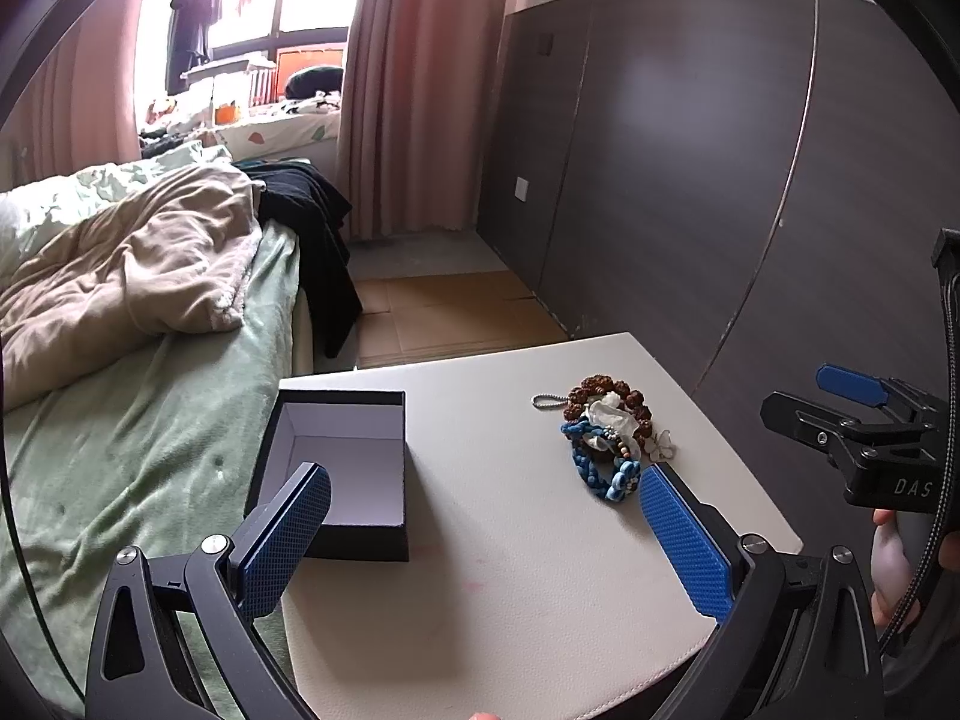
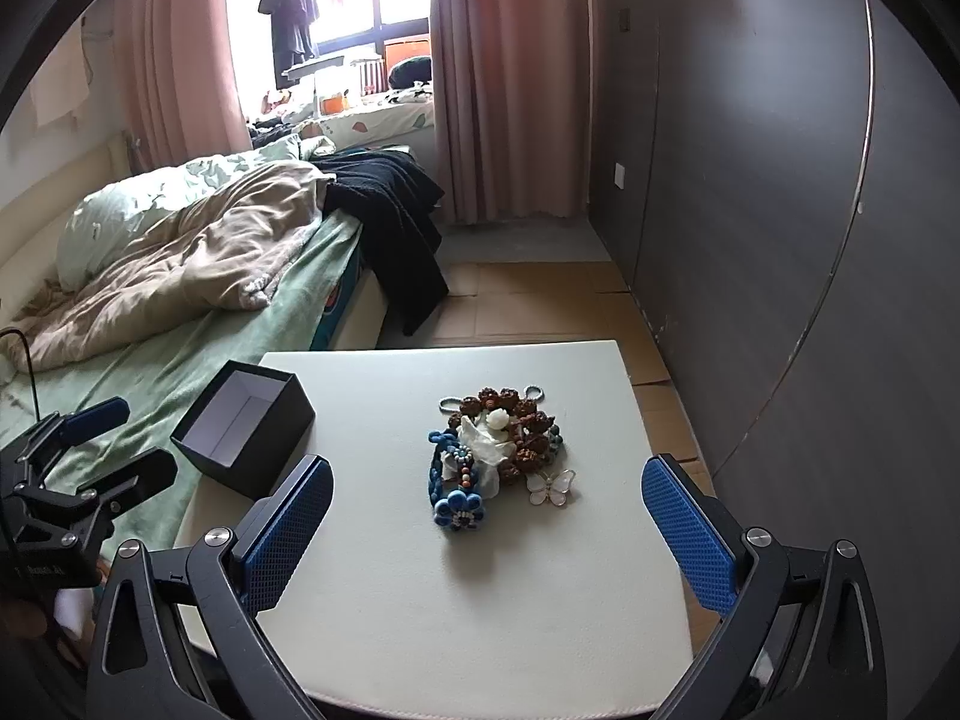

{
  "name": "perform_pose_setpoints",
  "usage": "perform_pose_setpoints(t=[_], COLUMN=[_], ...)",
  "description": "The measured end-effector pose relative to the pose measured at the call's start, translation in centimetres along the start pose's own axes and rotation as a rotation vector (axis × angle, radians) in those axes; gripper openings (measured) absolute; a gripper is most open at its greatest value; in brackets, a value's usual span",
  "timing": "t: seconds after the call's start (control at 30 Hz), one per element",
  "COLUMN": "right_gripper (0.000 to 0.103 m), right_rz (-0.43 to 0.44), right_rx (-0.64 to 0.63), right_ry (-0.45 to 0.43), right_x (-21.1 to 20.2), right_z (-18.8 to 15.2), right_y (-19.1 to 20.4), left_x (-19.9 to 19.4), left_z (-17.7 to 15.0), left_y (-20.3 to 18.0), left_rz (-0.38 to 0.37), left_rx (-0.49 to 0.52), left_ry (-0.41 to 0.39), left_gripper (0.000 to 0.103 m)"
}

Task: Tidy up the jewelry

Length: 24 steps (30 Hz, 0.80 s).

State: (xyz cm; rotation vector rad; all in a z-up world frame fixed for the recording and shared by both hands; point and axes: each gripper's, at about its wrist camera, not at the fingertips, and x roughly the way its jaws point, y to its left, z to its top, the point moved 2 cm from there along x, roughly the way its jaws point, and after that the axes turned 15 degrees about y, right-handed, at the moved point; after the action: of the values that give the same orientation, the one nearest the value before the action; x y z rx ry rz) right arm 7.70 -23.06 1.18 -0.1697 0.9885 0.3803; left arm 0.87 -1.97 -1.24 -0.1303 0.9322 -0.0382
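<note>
A heap of jewelry (image 2: pixel 498 456) lies on the white table (image 2: pixel 480 600): brown bead bracelet, blue braided cord with a flower, white flower piece, butterfly charm (image 2: pixel 550 487). It also shows in the left wrist view (image 1: pixel 609 435). An open black box (image 1: pixel 342 468) with a pale lining stands at the table's left edge; it also shows in the right wrist view (image 2: pixel 243 435). My left gripper (image 1: pixel 483 531) is open and empty, above the table between box and heap. My right gripper (image 2: pixel 486 525) is open and empty, just short of the heap.
A bed (image 2: pixel 180 276) with green sheet, beige quilt and dark clothes lies left of the table. A dark wardrobe wall (image 2: pixel 780 210) runs along the right. Cardboard covers the floor (image 2: pixel 528 306) beyond the table. Pink curtains (image 2: pixel 498 78) hang by the window.
</note>
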Motion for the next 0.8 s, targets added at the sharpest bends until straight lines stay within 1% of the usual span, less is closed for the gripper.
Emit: perform_pose_setpoints(t=[0.8], right_gripper=[0.103], right_rz=[-0.006], right_rx=[-0.004], right_ry=[-0.001], right_x=[-0.14], right_z=[-0.04], right_y=[0.15], left_x=[-0.16], left_z=[0.01], left_y=[0.28], left_rz=[0.000], left_rx=[-0.006], left_ry=[-0.001], left_gripper=[0.103])
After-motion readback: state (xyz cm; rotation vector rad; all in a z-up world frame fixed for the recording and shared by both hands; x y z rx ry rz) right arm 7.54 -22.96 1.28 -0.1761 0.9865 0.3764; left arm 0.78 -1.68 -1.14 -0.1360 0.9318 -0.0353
